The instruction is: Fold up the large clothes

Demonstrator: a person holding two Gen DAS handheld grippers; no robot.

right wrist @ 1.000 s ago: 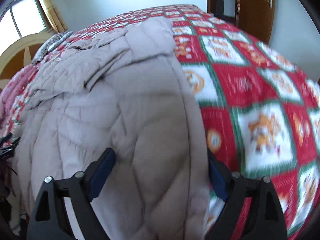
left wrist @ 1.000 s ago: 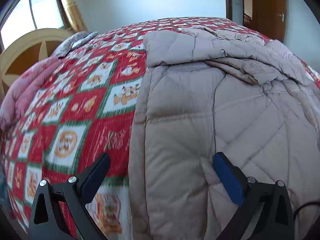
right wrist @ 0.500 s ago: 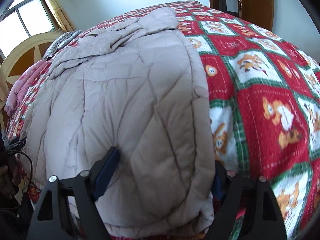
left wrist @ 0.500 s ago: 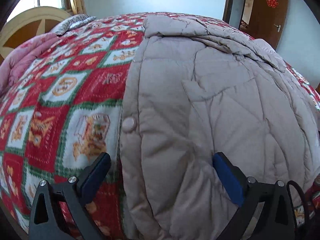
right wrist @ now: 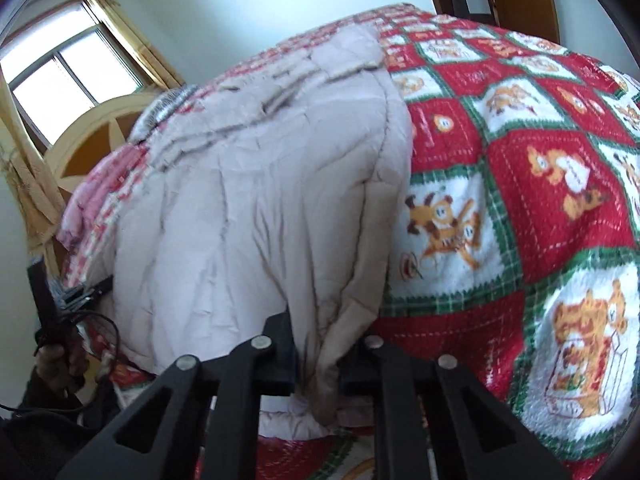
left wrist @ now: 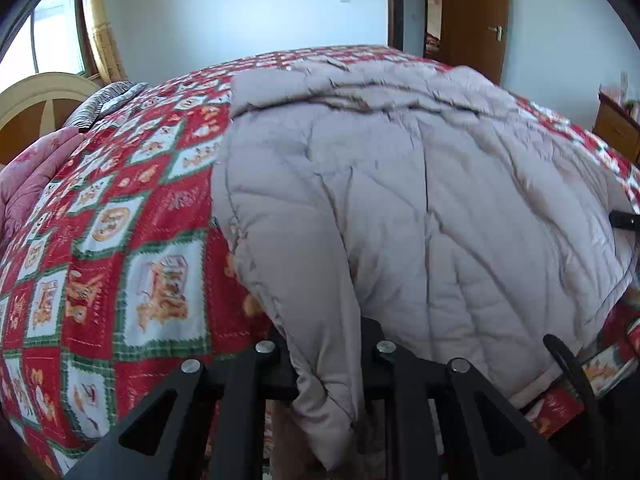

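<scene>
A large beige quilted coat [left wrist: 420, 200] lies spread on the bed, its hem hanging over the near edge. My left gripper [left wrist: 326, 356] is shut on the coat's near left hem corner, with a fold bunched between the jaws. The coat also fills the left half of the right wrist view [right wrist: 248, 200]. My right gripper [right wrist: 316, 356] is shut on the coat's near right hem corner. The coat's far end looks folded and creased.
A red, white and green checked blanket with bear prints [left wrist: 132, 240] covers the bed [right wrist: 540, 168]. A pink quilt [left wrist: 28, 176] and a cream headboard [left wrist: 36, 96] are at the left. A wooden door [left wrist: 476, 16] stands behind. A dresser [left wrist: 618, 124] is at the right.
Both grippers were open over the coat's near edge. They moved down to the hem corners and closed on the fabric, which is now bunched between the jaws.
</scene>
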